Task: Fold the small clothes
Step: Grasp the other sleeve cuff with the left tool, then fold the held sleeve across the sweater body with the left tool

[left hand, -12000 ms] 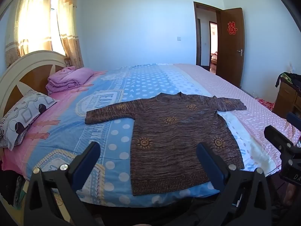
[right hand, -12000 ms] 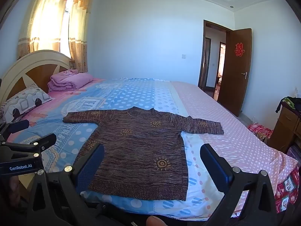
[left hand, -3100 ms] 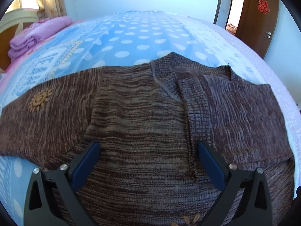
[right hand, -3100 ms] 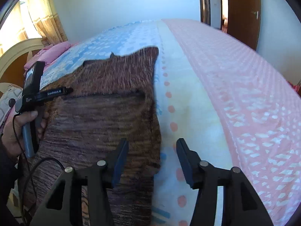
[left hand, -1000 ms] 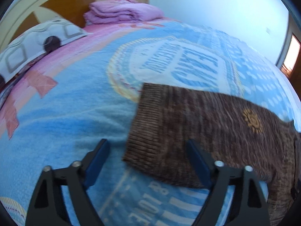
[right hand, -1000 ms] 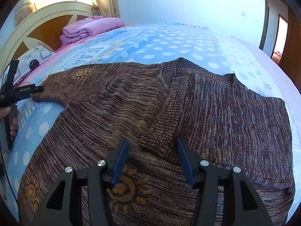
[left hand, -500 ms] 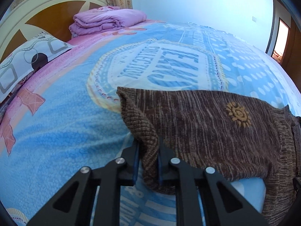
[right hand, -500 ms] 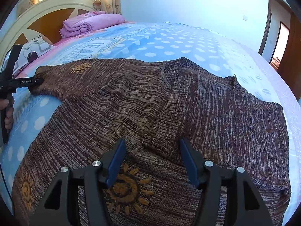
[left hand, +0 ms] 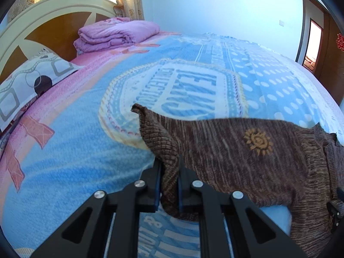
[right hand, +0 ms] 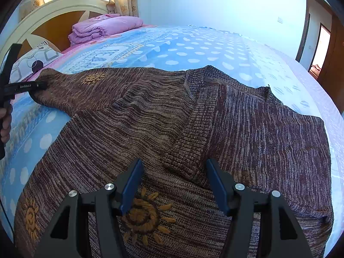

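Here the left wrist view gives the close detail: the left gripper [left hand: 168,185] has its fingers clamped on the ribbed cuff [left hand: 160,142] of the sweater [left hand: 247,161], and the cuff stands raised off the bedspread [left hand: 75,150], with the sleeve running away to the right. The right wrist view shows what that one cannot: the whole sweater [right hand: 150,118] spread on the bedspread [right hand: 193,49], its right side already folded over the middle so a second cuff [right hand: 187,159] lies on the chest. The right gripper [right hand: 174,185] hovers above that folded cuff, fingers apart, the cuff between them but the pads not pressing it; its jaws have just been opening a little. At the far left of this view the left gripper [right hand: 40,85] pinches the sleeve end, with a hand [right hand: 5,124] below it. A folded quilt [left hand: 114,34] and a pillow [left hand: 28,81] lie by the headboard [left hand: 43,21]. A second ago the left fingers stood wide around the flat cuff; since then they have shut on it and lifted it.
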`<state>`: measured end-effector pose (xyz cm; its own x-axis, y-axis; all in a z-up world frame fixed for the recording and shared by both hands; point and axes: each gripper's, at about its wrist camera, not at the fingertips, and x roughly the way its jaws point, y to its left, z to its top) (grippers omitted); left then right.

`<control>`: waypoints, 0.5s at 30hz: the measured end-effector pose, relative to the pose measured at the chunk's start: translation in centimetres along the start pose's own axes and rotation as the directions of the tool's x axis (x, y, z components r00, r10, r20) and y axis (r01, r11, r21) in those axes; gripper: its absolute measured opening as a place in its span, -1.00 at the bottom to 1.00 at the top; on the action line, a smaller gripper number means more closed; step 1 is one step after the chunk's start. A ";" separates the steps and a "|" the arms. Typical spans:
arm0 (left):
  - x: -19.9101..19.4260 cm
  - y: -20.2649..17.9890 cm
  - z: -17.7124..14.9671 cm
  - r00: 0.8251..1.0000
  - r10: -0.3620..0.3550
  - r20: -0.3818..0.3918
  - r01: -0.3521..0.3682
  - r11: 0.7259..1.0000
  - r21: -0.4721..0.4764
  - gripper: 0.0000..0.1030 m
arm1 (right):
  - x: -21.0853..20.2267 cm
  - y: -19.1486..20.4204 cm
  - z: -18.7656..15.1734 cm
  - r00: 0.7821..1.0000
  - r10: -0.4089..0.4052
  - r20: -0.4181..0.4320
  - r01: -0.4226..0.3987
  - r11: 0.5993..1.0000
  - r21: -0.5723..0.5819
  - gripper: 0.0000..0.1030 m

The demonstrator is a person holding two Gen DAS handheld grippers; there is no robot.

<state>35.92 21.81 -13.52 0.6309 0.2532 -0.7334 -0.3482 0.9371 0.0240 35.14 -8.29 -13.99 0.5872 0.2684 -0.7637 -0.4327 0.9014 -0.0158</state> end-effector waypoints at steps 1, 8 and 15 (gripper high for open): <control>-0.3 -0.1 0.2 1.000 -0.002 0.005 0.002 1.000 0.001 -0.75 | 0.0 0.0 0.0 1.000 0.002 0.000 -0.002 1.000 0.001 0.24; -2.5 -1.6 1.4 0.998 -0.035 0.045 0.034 0.999 0.020 -0.76 | 0.0 -0.2 0.0 1.000 0.011 0.004 -0.011 1.000 0.009 0.24; -5.0 -3.8 2.4 0.992 -0.103 0.075 0.100 0.994 0.039 -0.76 | -0.2 -0.7 0.0 0.999 0.031 0.013 -0.031 0.999 0.031 0.25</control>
<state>35.75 17.52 -8.35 0.7137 0.1729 -0.6788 -0.2561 0.9664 -0.0231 35.26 -8.96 -13.82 0.5826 0.3007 -0.7551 -0.4298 0.9025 0.0279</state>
